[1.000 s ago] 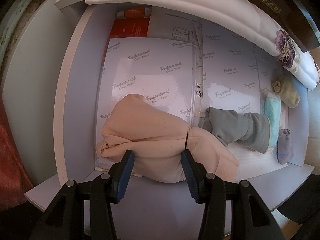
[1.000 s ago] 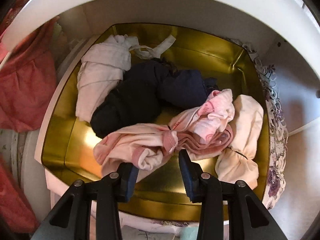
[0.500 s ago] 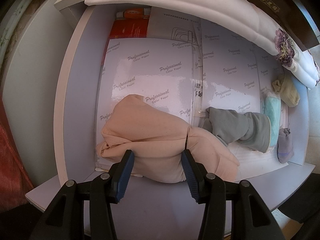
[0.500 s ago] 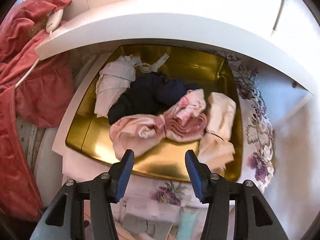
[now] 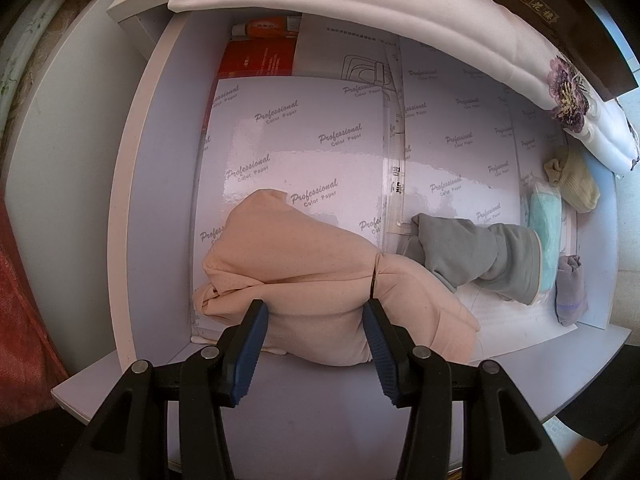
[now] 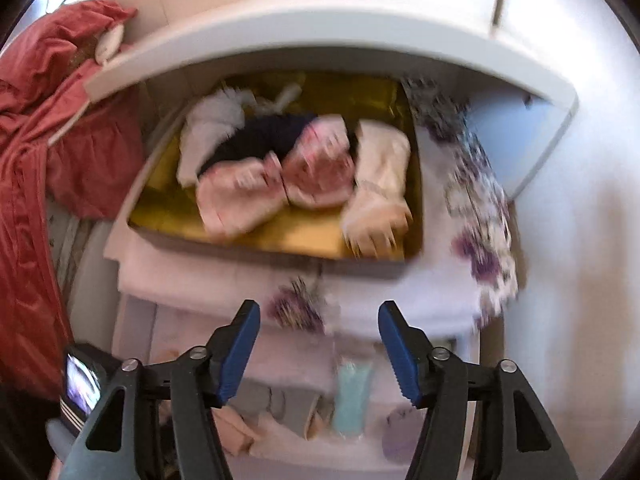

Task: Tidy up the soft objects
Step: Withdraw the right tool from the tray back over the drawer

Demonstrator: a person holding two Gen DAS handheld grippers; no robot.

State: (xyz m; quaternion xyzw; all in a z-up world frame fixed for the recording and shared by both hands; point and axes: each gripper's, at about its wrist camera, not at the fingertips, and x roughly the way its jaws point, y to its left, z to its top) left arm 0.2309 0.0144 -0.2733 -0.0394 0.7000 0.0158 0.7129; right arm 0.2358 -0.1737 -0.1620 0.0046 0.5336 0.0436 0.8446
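A peach cloth bundle [image 5: 304, 256], tied at its middle, lies on the lower shelf's glossy paper sheets [image 5: 304, 148]. My left gripper [image 5: 314, 312] points straight down and is shut on the bundle's near edge, a pad pressing on each side. A folded grey garment [image 5: 472, 256] lies to the right of it. In the blurred right wrist view my right gripper [image 6: 318, 312] hangs in front of the gold tray [image 6: 168, 208]. Its jaws are opening with nothing between them. The tray holds pink [image 6: 240, 200], dark [image 6: 264, 136], white [image 6: 216, 120] and cream [image 6: 380, 168] garments.
A beige sock [image 5: 572, 184], a teal pack [image 5: 544, 224] and a purple sock [image 5: 570, 288] sit at the shelf's right end. A white floral cloth [image 5: 568, 92] overhangs the shelf above. Red fabric [image 6: 40, 120] hangs at the left. A shelf board [image 6: 320, 56] roofs the tray.
My right gripper has drawn back and up from the gold tray while its jaws widened; the lower shelf has come into its view. The left gripper and the peach bundle have not moved.
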